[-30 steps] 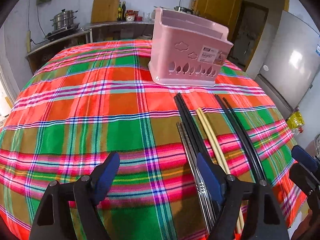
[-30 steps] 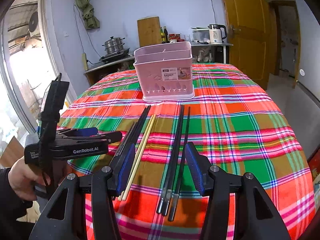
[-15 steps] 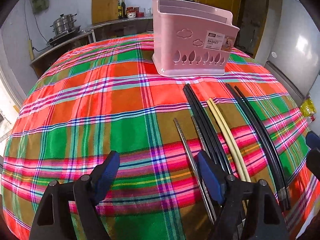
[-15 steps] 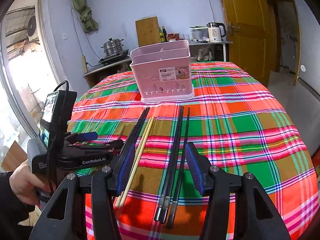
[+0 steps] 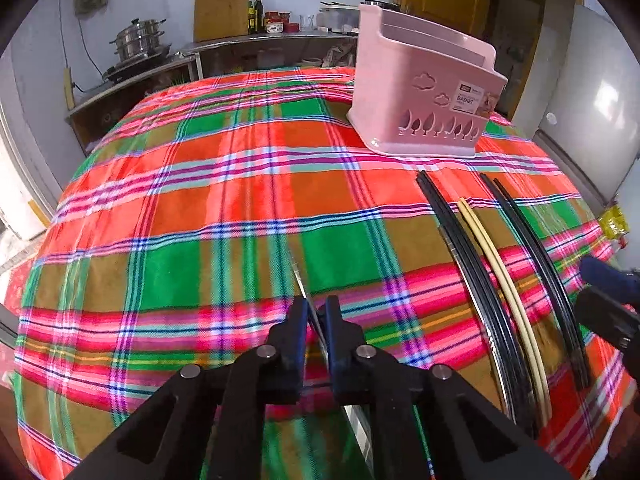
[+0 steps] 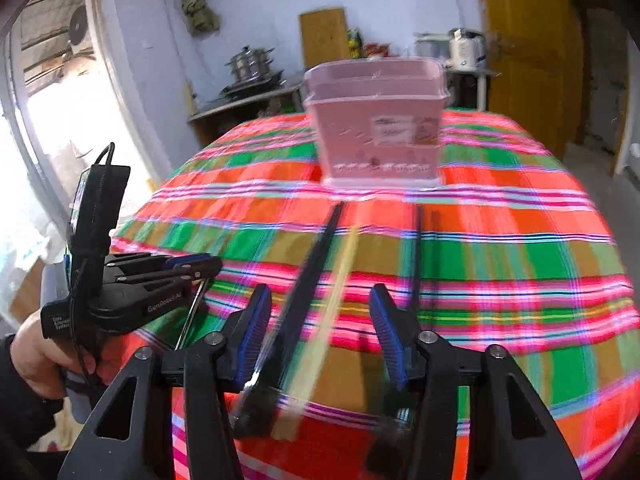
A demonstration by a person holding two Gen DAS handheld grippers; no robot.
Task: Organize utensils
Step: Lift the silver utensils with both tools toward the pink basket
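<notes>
My left gripper (image 5: pixel 316 310) is shut on a thin metal chopstick (image 5: pixel 300 280) and holds it over the plaid tablecloth (image 5: pixel 240 208). The chopstick also shows below the left gripper in the right wrist view (image 6: pixel 192 308). A pink utensil basket (image 5: pixel 424 88) stands at the far side of the table. Black chopsticks (image 5: pixel 472 280), a cream pair (image 5: pixel 504 288) and another black pair (image 5: pixel 536 260) lie in rows on the right. My right gripper (image 6: pixel 318 328) is open above the black chopsticks (image 6: pixel 308 280) and the cream pair (image 6: pixel 336 280). That view is motion-blurred.
A kitchen counter with a steel pot (image 5: pixel 138 42), bottles and a wooden board (image 5: pixel 222 8) runs behind the table. A yellow door (image 6: pixel 532 52) and a white fridge (image 5: pixel 592 100) stand to the right. The table edge drops off close to both grippers.
My left gripper has closed on the metal chopstick and shifted it left, away from the other rows. My right gripper has moved forward and left over the black and cream chopsticks.
</notes>
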